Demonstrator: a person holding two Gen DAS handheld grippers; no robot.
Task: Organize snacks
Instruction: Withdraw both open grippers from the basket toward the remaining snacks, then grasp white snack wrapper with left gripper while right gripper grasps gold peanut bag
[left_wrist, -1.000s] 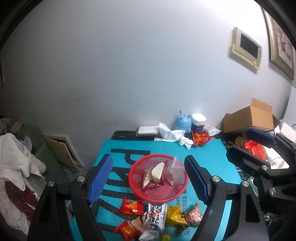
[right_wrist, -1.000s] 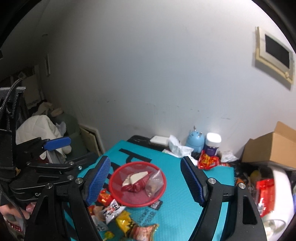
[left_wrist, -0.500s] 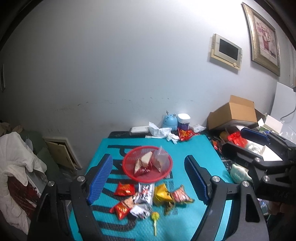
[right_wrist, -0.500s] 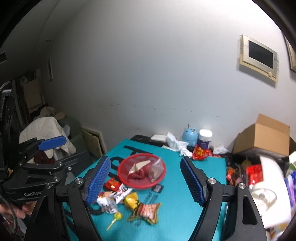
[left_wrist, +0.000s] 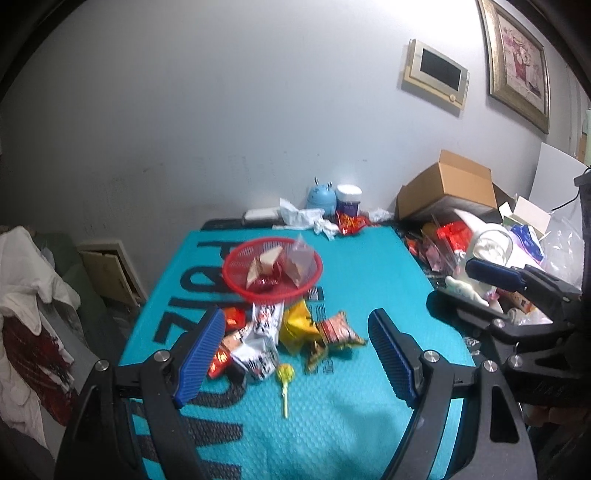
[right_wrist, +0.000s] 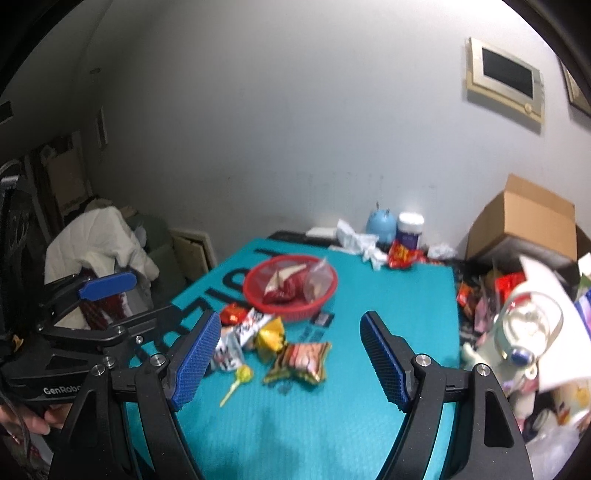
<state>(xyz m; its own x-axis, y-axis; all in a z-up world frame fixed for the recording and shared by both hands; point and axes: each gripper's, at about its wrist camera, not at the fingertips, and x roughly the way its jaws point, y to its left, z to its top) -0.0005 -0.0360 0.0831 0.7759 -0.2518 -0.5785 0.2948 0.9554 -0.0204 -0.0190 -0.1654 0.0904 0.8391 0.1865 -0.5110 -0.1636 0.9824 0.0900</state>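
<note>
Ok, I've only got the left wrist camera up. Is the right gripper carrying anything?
Observer: No. Its own camera shows the right gripper open, with nothing between the pads. The snack pile lies beyond them.
Operator: And what's holding the left gripper?
Observer: The right camera shows a hand wrapped around the handle of the left gripper, at the bottom left of that view.

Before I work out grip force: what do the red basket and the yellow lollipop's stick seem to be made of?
The red basket looks like thin moulded plastic: uniform glossy red with an open mesh wall that shows the packets inside. The lollipop has a pale, slim, straight stick, probably plastic or rolled paper; blur leaves that open. Its head seems wrapped in shiny yellow film.
</note>
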